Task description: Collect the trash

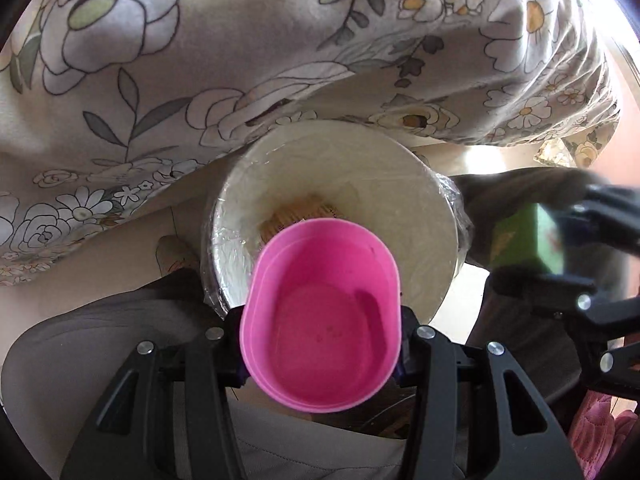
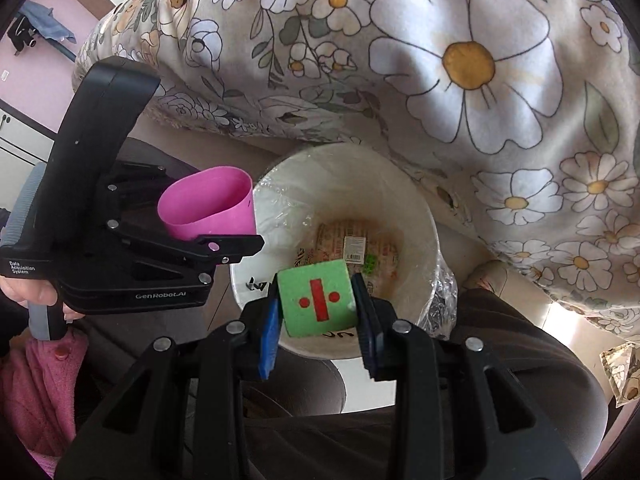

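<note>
The left gripper (image 1: 320, 354) has its fingers (image 1: 408, 354) closed on a pink cup (image 1: 320, 316), squeezing it into an oval, mouth toward the camera. The right gripper (image 2: 318, 318) has its blue-padded fingers (image 2: 268, 336) clamped on a green foam cube (image 2: 316, 298) marked with a red bar and two dots. Both are held over a white trash bin (image 2: 416, 216) with a clear plastic liner (image 2: 440, 304); printed wrappers (image 2: 356, 244) lie at its bottom. A floral bedspread (image 2: 460, 60) hangs just behind the bin.
</note>
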{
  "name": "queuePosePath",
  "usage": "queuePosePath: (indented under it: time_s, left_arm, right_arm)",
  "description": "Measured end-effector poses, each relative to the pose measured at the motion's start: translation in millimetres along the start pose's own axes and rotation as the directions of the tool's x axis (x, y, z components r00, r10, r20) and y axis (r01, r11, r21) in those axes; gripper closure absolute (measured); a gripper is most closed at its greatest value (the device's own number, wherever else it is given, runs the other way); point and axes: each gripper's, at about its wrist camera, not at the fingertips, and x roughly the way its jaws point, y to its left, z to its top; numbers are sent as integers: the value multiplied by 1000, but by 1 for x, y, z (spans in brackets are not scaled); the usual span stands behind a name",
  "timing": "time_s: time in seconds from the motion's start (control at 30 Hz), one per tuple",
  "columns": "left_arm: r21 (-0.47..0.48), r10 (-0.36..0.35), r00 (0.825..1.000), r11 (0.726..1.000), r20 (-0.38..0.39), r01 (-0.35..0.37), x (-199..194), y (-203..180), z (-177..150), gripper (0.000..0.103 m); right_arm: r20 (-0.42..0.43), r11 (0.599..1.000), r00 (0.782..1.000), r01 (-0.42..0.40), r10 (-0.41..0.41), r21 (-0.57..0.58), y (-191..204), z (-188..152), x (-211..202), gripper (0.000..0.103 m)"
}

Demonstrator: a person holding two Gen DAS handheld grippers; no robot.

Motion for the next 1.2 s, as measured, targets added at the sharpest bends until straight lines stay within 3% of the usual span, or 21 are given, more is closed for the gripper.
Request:
queuePosePath:
  time_s: [0.27, 0.4, 0.67, 1.2]
  left_arm:
    - [-11, 15, 997, 1000, -72, -15, 34, 4, 2, 52]
    - [-35, -17, 992, 999, -122, 12, 51, 8, 5, 52]
    - [-74, -40, 988, 997, -151, 29, 74, 13, 13, 52]
    - [-130, -74, 977, 990, -198, 49, 110, 19, 26, 51]
  right_arm:
    - [-101, 1000, 995, 10, -8, 20, -8, -4, 40, 68]
    - [-161, 1000, 987, -10, 15, 27, -11, -2, 57, 68]
    - [-244, 1000, 970, 7, 0, 27, -20, -1, 90, 68]
    - [-290, 998, 957, 12, 4, 56, -29, 4, 133, 68]
